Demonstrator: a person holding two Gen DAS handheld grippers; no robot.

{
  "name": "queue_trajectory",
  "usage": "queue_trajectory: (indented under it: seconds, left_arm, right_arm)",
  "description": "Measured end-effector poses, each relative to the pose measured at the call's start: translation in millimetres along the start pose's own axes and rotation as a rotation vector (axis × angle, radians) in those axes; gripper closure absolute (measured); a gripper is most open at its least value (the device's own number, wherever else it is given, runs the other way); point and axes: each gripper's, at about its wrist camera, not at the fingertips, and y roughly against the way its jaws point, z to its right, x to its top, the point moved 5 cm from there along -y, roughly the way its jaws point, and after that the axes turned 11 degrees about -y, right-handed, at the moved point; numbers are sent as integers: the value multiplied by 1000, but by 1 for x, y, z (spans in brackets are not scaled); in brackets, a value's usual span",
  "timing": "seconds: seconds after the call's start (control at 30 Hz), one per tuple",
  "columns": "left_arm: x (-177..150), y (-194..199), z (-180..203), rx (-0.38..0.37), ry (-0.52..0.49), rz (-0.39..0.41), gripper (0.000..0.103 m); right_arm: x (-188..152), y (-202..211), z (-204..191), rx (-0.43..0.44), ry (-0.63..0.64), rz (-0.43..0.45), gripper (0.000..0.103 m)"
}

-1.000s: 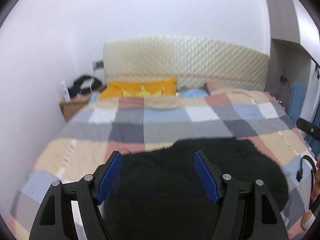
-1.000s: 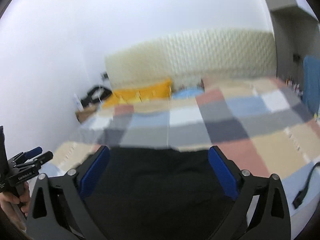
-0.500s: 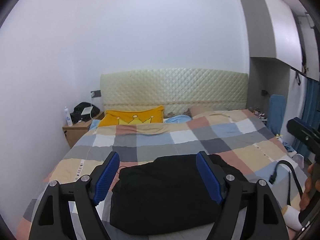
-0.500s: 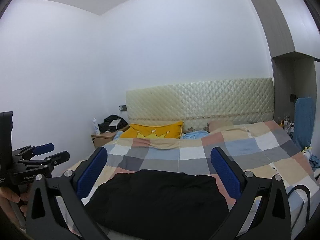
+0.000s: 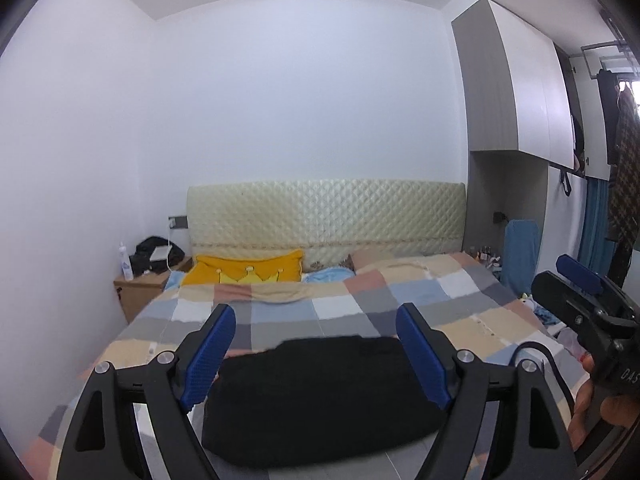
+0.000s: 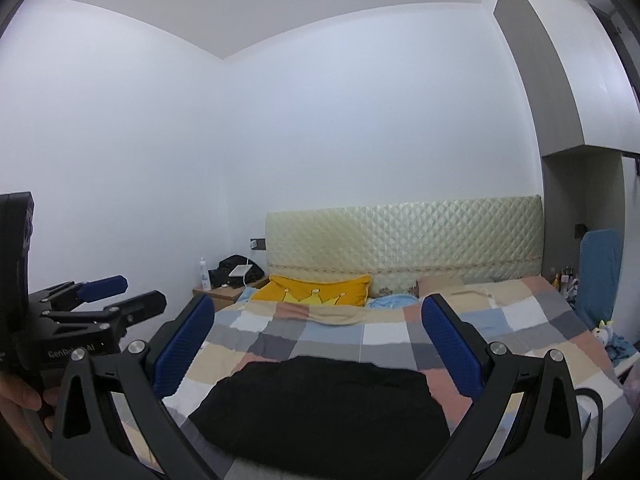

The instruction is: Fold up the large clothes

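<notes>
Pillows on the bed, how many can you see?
3. A yellow pillow with crowns lies at the left by the headboard, a light blue one beside it, a tan one at the right. The blanket may hide more.

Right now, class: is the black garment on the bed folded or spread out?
Folded: the black garment lies as a compact, thick rectangular bundle on the checked bedspread, no sleeves or legs trailing.

Our left hand-held gripper [image 5: 316, 356] fills the lower frame: matte black, triangular cut-out arms, silver screws at the joints, blue ribbed pads [image 5: 208, 354] on the fingers. Our right hand-held gripper [image 6: 316, 344] looks the same. At the lower left of the right view, the left one's black body carries pale lettering.
</notes>
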Motion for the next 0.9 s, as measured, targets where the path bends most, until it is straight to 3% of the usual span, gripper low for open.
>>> queue_trajectory:
  seconds: [0.17, 0.53, 0.67, 0.9]
  left_arm:
    - [-28, 4, 6, -40, 27, -57, 21]
    - [-101, -10, -1, 1, 67, -231, 21]
    - [-122, -18, -8, 35, 60, -295, 21]
    - [-143, -25, -8, 15, 107, -338, 21]
  right_arm:
    - [-34, 9, 4, -35, -23, -77, 0]
    - [-94, 20, 19, -115, -62, -188, 0]
    - [-108, 14, 27, -144, -79, -250, 0]
    - [-124, 13, 33, -160, -83, -292, 0]
